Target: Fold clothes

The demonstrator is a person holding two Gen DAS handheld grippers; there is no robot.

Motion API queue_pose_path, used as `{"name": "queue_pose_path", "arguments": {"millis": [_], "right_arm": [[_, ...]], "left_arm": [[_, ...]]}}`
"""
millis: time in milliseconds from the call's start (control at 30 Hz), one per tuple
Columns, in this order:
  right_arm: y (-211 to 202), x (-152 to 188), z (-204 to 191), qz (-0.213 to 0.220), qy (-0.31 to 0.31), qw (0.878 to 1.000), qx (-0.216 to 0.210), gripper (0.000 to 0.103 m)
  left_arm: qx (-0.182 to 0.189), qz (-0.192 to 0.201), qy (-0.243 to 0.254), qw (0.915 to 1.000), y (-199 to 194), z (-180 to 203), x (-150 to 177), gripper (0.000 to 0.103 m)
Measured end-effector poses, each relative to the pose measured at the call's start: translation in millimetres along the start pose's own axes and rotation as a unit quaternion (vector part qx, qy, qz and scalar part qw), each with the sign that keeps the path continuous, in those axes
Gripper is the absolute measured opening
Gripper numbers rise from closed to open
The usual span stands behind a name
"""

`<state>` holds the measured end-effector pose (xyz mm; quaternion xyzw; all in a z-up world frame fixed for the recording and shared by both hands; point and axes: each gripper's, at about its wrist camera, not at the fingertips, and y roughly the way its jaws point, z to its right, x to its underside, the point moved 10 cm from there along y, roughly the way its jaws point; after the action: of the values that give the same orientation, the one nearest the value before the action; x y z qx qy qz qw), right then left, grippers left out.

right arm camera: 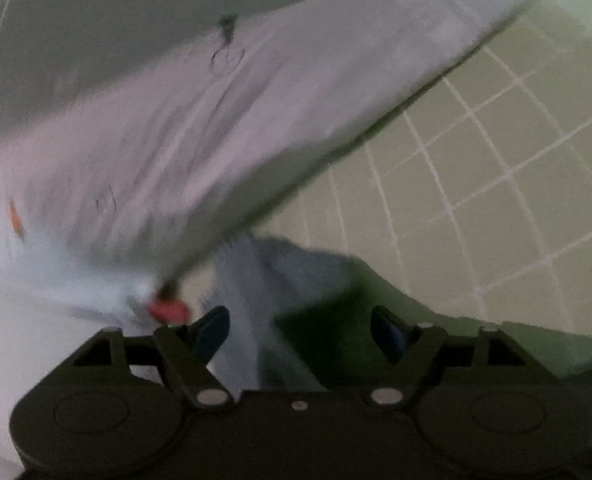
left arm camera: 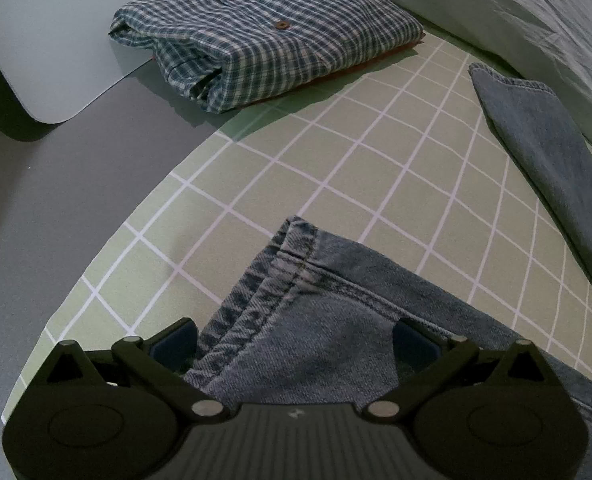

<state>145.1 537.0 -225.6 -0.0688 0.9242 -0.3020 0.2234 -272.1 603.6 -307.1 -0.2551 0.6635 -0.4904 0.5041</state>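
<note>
Jeans [left arm camera: 335, 320] lie on the green checked mat [left arm camera: 335, 160], one hemmed leg end running between the spread fingers of your left gripper [left arm camera: 296, 344], which sits wide over the denim without clamping it. The other leg [left arm camera: 543, 152] stretches along the mat's right side, beside a white cloth [left arm camera: 515, 12]. A folded plaid shirt [left arm camera: 264, 40] rests at the mat's far edge. Your right gripper [right arm camera: 299, 332] is also wide apart, blurred, with denim [right arm camera: 256, 280] near its left finger and white cloth [right arm camera: 216, 140] above.
</note>
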Motion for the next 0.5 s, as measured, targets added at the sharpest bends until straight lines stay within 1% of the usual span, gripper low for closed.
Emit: {"name": "queue_pose_path", "arguments": {"millis": [33,67,100,133,367,500], "right_arm": [[-3.4,-5.5,-7.0,0.008,-0.005,1.000,-0.009,0.024],[-6.8,-11.0,-14.0,0.017,-0.011,1.000,-0.018,0.014],[-10.3,-16.4,-21.0,0.025,-0.016,0.999,-0.028,0.007],[-13.9,-21.9,-28.0,0.034,-0.021,0.999,-0.037,0.005],[-40.6,-59.2,-77.5,0.092,-0.059,0.989,-0.101,0.004],[-68.4,-53.7,-123.5,0.106,-0.132,0.977,-0.130,0.004]], "left_arm": [[0.000,0.000,0.000,1.0000,0.1,0.1,0.0,0.103],[0.000,-0.001,0.000,1.0000,0.2,0.2,0.0,0.103],[0.000,-0.001,0.000,1.0000,0.2,0.2,-0.1,0.103],[0.000,-0.002,0.000,1.0000,0.3,0.2,-0.3,0.103],[0.000,-0.001,0.000,1.0000,0.8,0.2,-0.6,0.103],[0.000,-0.001,0.000,1.0000,1.0,0.3,-0.8,0.103]]}}
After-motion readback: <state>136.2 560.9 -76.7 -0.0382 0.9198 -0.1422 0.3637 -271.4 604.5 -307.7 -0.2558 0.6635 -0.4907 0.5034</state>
